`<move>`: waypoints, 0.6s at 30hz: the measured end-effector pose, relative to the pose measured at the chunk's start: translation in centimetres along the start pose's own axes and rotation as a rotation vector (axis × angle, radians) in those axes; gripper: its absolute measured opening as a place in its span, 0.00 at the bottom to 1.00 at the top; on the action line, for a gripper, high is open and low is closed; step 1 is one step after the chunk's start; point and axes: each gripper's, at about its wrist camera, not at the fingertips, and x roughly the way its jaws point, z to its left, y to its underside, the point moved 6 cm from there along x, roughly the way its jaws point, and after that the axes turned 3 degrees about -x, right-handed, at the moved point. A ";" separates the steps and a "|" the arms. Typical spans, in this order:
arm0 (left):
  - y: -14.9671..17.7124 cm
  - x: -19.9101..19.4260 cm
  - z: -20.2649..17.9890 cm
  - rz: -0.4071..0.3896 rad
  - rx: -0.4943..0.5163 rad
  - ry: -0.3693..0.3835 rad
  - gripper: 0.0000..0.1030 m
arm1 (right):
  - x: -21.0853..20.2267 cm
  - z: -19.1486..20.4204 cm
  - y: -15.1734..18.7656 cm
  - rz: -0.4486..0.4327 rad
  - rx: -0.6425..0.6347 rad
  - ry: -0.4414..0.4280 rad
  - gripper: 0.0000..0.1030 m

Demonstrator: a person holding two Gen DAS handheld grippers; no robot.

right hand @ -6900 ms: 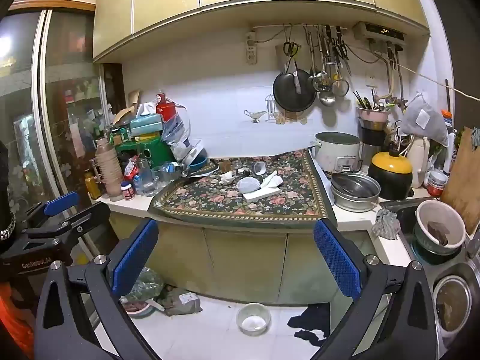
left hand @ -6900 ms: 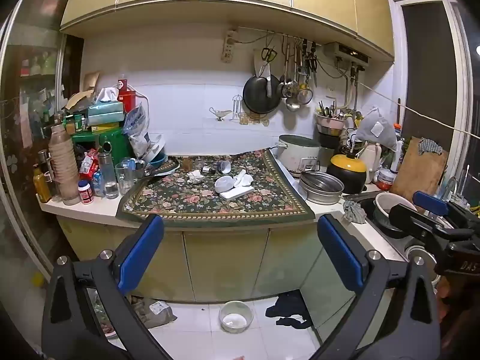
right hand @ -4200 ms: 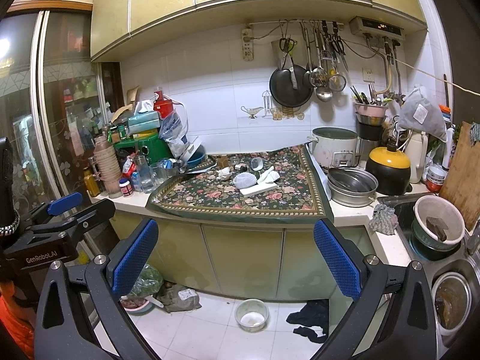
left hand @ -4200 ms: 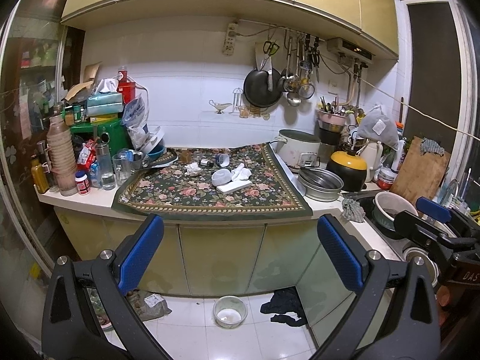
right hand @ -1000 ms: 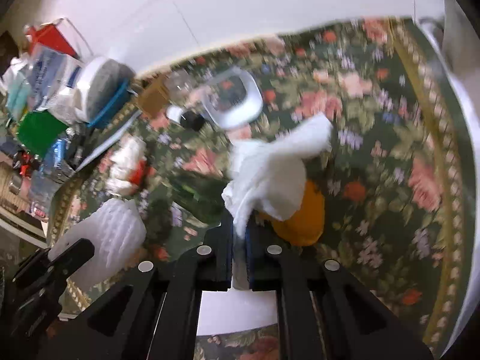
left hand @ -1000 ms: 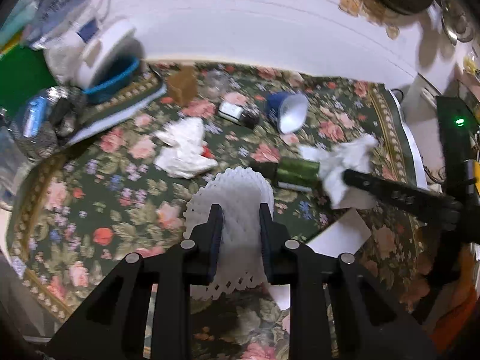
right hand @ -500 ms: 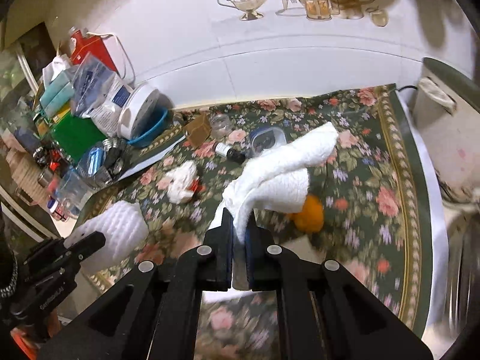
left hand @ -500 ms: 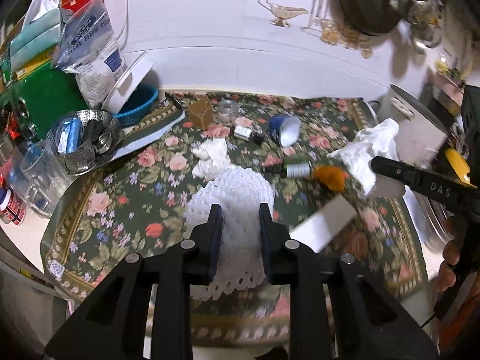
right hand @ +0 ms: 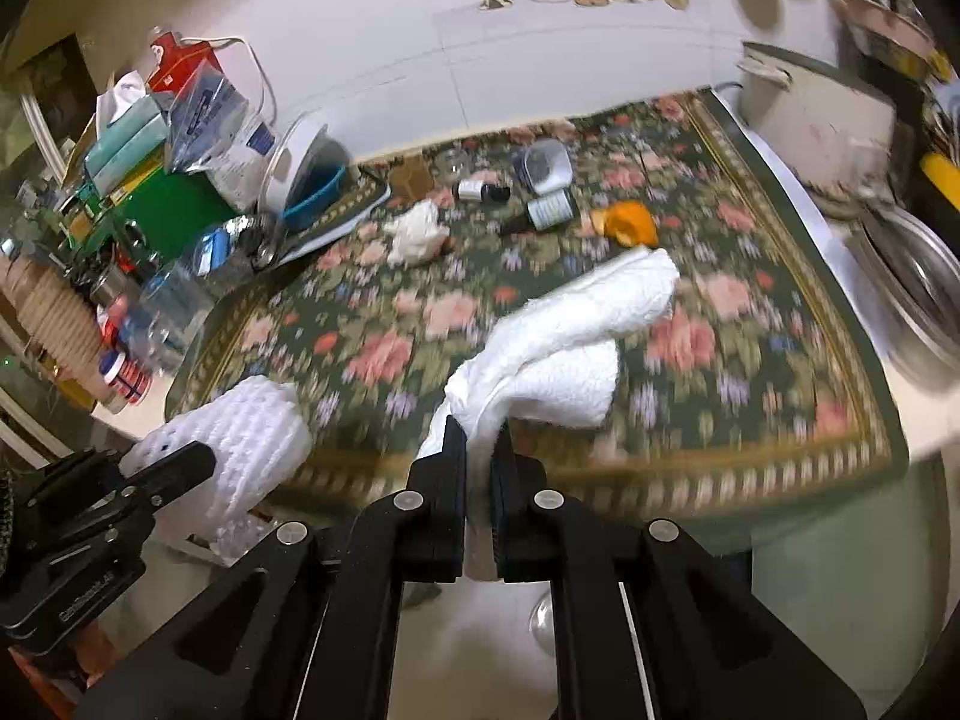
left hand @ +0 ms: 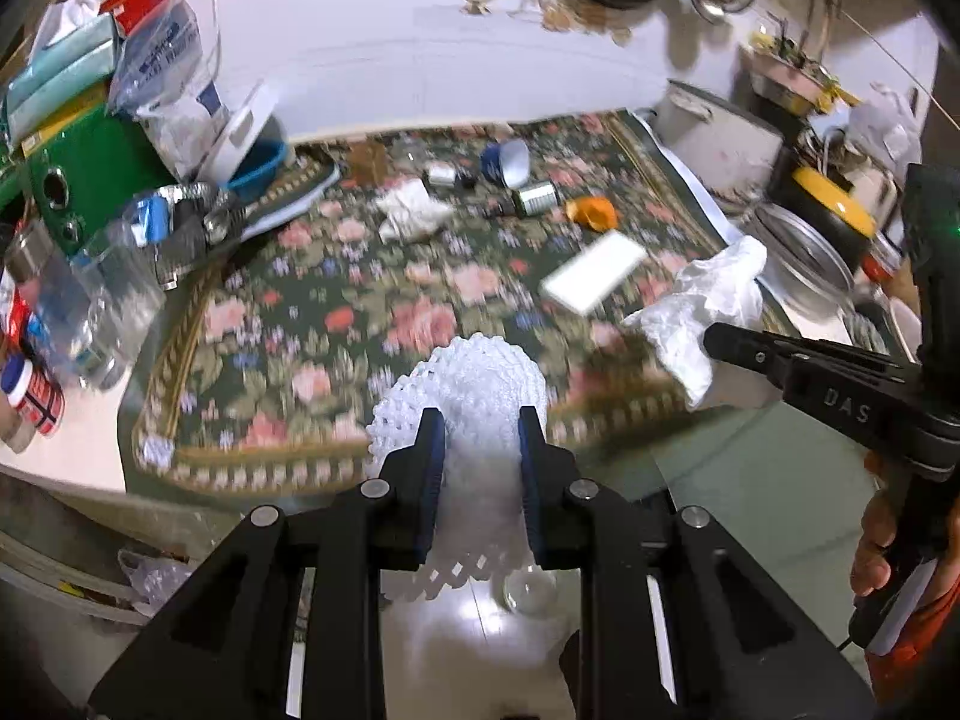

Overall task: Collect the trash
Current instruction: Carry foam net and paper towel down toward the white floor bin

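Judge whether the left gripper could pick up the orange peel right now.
Probably not. The left gripper is shut on a foam net and sits off the counter's front edge; the orange peel lies far back on the mat.

foam net [left hand: 474, 384]: white, meshed | tissue [right hand: 570, 336]: soft paper | floral mat [left hand: 336, 312]: woven cloth

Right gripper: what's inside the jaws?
The right gripper is shut on a crumpled white paper towel. The towel's pinched end is covered by the pads; nothing else shows between them.
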 end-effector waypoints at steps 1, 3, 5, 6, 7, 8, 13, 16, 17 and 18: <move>0.7 -0.1 -0.1 0.010 0.003 0.006 0.22 | -0.3 0.0 0.8 0.004 0.010 0.005 0.06; 2.2 -0.2 -0.5 0.034 0.007 0.018 0.22 | -0.8 0.0 2.4 0.021 0.023 0.015 0.06; 3.6 0.0 -1.1 0.052 0.014 0.015 0.22 | -1.2 0.0 4.0 0.034 0.032 0.023 0.06; 4.2 0.2 -1.4 0.059 0.014 0.017 0.22 | -1.3 0.0 4.8 0.041 0.034 0.026 0.06; 4.8 0.4 -1.7 0.066 0.011 0.022 0.22 | -1.3 -0.2 5.5 0.049 0.034 0.029 0.06; 5.7 0.8 -2.2 0.080 0.006 0.031 0.22 | -1.3 -0.4 6.3 0.056 0.033 0.031 0.06; 10.0 3.6 -4.4 0.142 -0.016 0.032 0.22 | -0.3 -2.2 10.4 0.113 0.029 0.027 0.06; 13.3 6.2 -5.7 0.184 -0.046 0.021 0.22 | 1.0 -4.0 13.3 0.153 0.019 0.015 0.06; 14.9 7.4 -6.1 0.203 -0.064 0.017 0.22 | 1.5 -4.5 14.3 0.171 0.015 0.013 0.06; 15.9 8.2 -6.4 0.213 -0.076 0.015 0.22 | 2.0 -5.1 15.2 0.186 0.011 0.008 0.06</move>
